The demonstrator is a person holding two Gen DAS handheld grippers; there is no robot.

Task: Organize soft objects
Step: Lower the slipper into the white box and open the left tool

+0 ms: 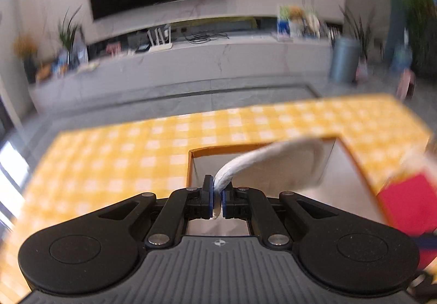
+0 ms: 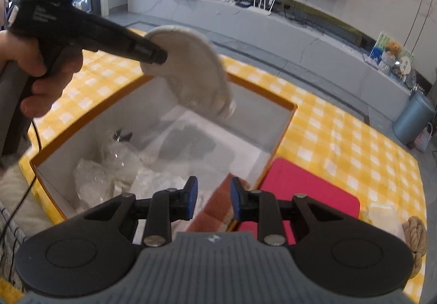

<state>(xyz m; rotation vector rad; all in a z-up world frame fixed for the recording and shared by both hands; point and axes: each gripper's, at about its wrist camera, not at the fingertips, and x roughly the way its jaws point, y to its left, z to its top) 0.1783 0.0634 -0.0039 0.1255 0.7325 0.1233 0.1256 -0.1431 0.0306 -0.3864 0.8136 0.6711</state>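
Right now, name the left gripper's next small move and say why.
Probably lower a little, then open. The left gripper is shut on the edge of the white round pad, which hangs above the open box, clear of its walls. The right gripper is open and holds nothing.

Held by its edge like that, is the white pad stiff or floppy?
Probably soft yet fairly self-supporting: the pad, pinched at its rim by the left tool, curves but keeps its round shape above the box. Likely light, since a thin rim pinch holds it.
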